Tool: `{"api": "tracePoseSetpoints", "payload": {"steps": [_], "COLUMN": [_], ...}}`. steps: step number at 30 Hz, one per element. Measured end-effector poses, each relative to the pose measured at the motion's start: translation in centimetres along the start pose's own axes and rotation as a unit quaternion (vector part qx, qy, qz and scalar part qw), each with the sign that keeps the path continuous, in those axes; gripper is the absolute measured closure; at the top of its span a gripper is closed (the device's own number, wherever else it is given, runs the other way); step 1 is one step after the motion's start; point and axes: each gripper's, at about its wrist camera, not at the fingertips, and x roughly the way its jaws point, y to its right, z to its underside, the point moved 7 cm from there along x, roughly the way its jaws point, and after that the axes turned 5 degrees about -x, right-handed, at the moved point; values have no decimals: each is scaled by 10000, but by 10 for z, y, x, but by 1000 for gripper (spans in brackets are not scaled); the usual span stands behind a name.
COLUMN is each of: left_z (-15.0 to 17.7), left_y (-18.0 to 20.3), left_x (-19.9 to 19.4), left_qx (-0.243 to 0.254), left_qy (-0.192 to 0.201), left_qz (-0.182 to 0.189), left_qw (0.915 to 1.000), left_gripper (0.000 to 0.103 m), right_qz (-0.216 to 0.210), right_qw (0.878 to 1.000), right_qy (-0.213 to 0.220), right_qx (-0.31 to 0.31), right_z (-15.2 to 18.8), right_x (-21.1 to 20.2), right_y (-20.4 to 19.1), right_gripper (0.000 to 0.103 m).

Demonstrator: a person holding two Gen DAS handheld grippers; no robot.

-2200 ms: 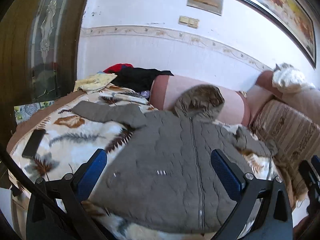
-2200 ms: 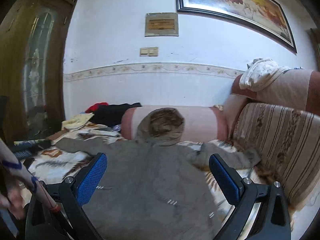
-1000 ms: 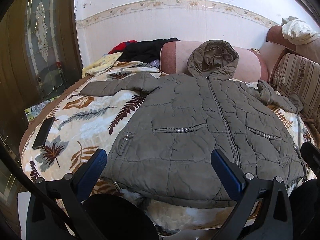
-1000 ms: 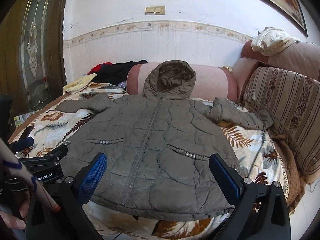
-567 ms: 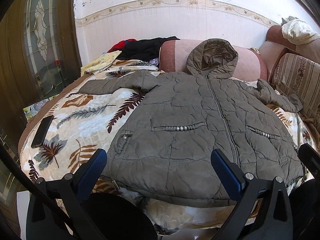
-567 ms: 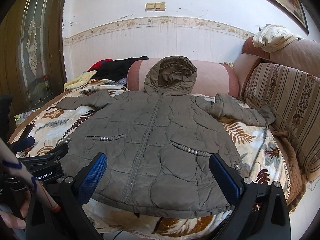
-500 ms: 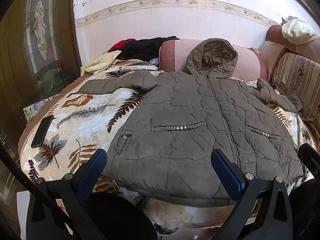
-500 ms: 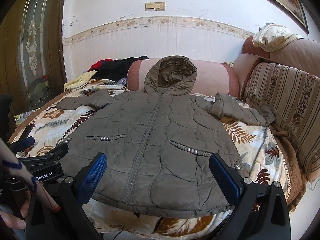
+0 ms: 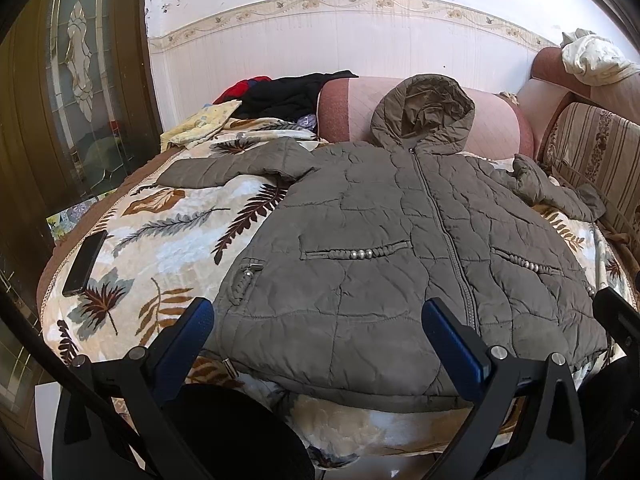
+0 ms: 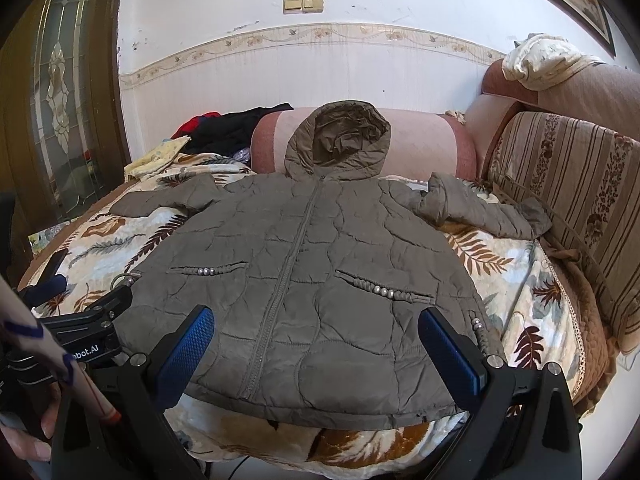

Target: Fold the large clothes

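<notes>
A large olive-grey quilted hooded jacket (image 9: 384,248) lies face up and zipped on a leaf-print blanket (image 9: 160,236), hood against a pink bolster (image 9: 352,108), both sleeves spread out. It also shows in the right wrist view (image 10: 304,272). My left gripper (image 9: 318,332) is open and empty, held above the jacket's hem at its left half. My right gripper (image 10: 314,340) is open and empty above the hem near the zip. The left gripper's body (image 10: 92,320) shows at the left in the right wrist view.
A black phone (image 9: 85,262) lies on the blanket's left edge. Black, red and yellow clothes (image 9: 280,96) are piled at the back left. A striped sofa back (image 10: 576,200) runs along the right, with a white cloth (image 10: 540,60) on top. A glass-panelled door (image 9: 80,80) stands left.
Both grippers pulled back and tilted down from a close, low view of the jacket about two seconds ago; in the last half second the views barely shift. The jacket has not moved.
</notes>
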Motion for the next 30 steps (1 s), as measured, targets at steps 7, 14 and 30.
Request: {"api": "tracePoseSetpoints", "payload": {"steps": [7,14,30], "left_z": [1,-13,-118], "left_y": [1,2,68], "left_x": [0,7,125], "left_qx": [15,123,-435], "left_qy": [0,96,-324], "left_qz": [2,-18,497], "left_qw": [10000,9999,9973], "left_gripper": [0,0,0], "right_qz": [-28,-27,339], "right_qw": [10000,9996,9849], "right_qy": [-64,-178,-607], "right_qx": [58,230,1588], "right_z": [2,-4,-41], "right_x": [3,13,49], "right_y": [2,14,122], "right_gripper": [0,0,0]}}
